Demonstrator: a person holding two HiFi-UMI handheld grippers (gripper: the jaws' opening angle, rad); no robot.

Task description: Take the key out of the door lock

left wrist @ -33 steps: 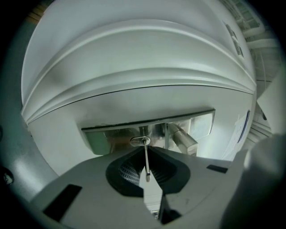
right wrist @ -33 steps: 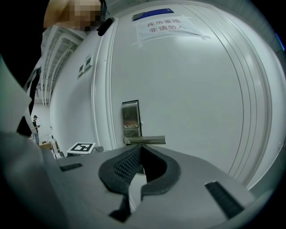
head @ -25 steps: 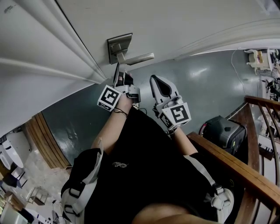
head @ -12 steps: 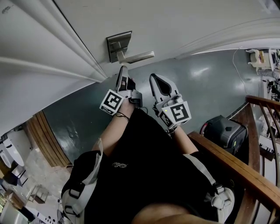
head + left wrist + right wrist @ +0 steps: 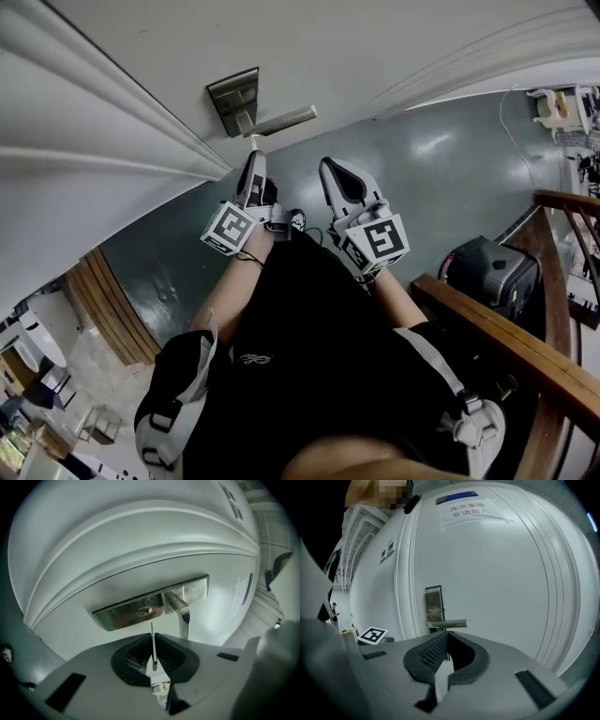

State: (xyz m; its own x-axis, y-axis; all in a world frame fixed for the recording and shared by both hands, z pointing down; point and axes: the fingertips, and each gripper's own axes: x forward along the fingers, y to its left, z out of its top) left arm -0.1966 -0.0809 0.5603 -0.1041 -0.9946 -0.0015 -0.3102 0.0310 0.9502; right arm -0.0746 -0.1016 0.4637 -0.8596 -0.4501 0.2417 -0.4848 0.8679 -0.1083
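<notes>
A steel lock plate [image 5: 232, 94] with a lever handle [image 5: 283, 119] sits on the white door [image 5: 394, 47]. My left gripper [image 5: 252, 165] is just in front of the plate and shut on the key [image 5: 153, 645]. The key's thin blade points at the keyhole [image 5: 144, 611], and a small gap separates its tip from the hole. In the left gripper view the left gripper [image 5: 153, 638] sits below the plate [image 5: 117, 616]. My right gripper [image 5: 335, 176] hovers beside the left one, shut and empty. The right gripper view puts the right gripper [image 5: 446, 635] under the handle [image 5: 449, 624].
A wooden railing [image 5: 511, 339] runs along the right, with a black case [image 5: 492, 272] on the grey-green floor [image 5: 403, 178] behind it. A paper notice [image 5: 471, 510] is taped high on the door. Door frame mouldings [image 5: 103, 141] lie to the left.
The left gripper has drawn back from the lock plate with the key, which now stands clear of the keyhole. The right gripper has barely moved.
</notes>
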